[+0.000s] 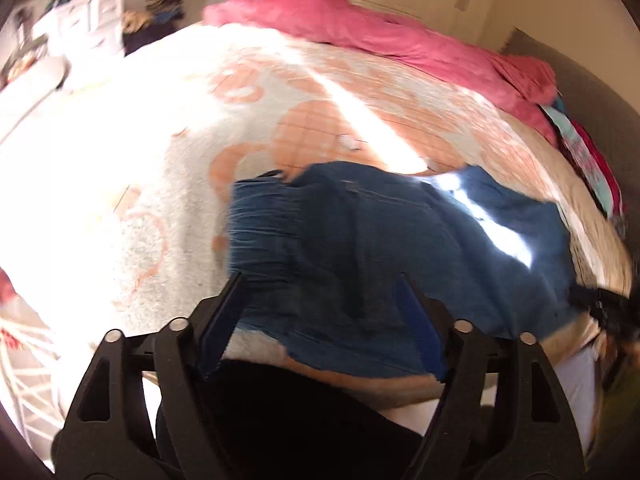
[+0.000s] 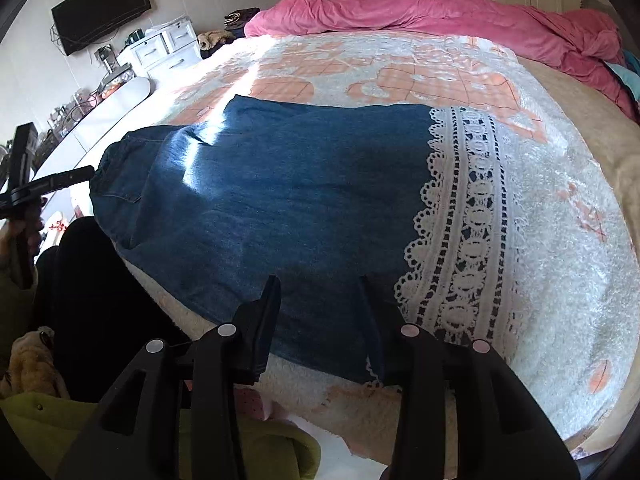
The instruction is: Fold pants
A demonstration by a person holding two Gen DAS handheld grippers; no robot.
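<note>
The pants (image 2: 280, 200) lie folded flat on the bed (image 2: 560, 240), lace hem to the right. Both tools are empty: the left tool (image 1: 320, 284) gapes wide above the waistband end, the right tool (image 2: 318, 280) partly open over the near edge. For the next fold, grip every layer at matching corners and carry them over evenly.

Left wrist view, motion-blurred. The black left gripper with blue pads (image 1: 320, 284) stands with its jaws wide apart and nothing clamped between them, above the near part of the folded blue denim pants (image 1: 360, 248). The pants lie on a fluffy white bedspread with a peach pattern (image 1: 168, 152); their gathered waistband (image 1: 256, 228) faces left. A bright strip of sunlight (image 1: 496, 232) crosses both. A crumpled pink quilt (image 1: 400, 36) lies along the bedspread's far edge.
</note>
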